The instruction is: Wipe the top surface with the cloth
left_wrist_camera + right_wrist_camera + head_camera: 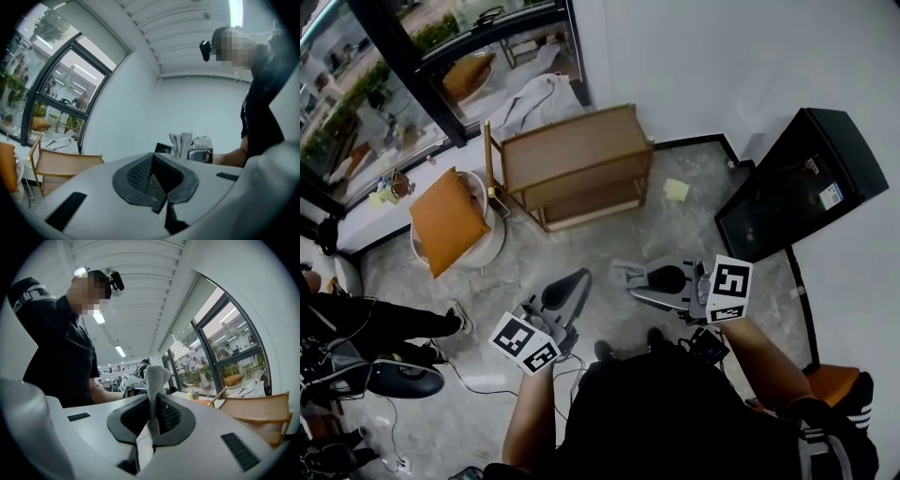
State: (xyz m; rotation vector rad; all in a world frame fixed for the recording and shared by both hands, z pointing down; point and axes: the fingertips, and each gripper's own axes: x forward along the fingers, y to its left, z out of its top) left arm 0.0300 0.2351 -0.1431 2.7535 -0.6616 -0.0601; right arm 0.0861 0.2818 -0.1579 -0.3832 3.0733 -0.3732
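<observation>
A grey knitted cloth (pixel 155 380) sticks up from between the pads of my right gripper (pixel 153 417), which is shut on it. In the head view the cloth (pixel 625 273) hangs off the right gripper (pixel 645 278) above the floor, in front of the wooden shelf unit (pixel 574 161). The shelf's flat top (pixel 567 142) is bare and both grippers are well short of it. My left gripper (pixel 570 285) is held beside the right one, jaws shut with nothing between them (pixel 153 171). The left gripper view shows the cloth (pixel 181 143) and the shelf (pixel 65 164).
A small yellow pad (pixel 676 189) lies on the floor right of the shelf. A black cabinet (pixel 797 178) stands at the right wall. A round chair with an orange cushion (pixel 447 220) is left of the shelf. Cables and gear (pixel 384 375) lie at the lower left.
</observation>
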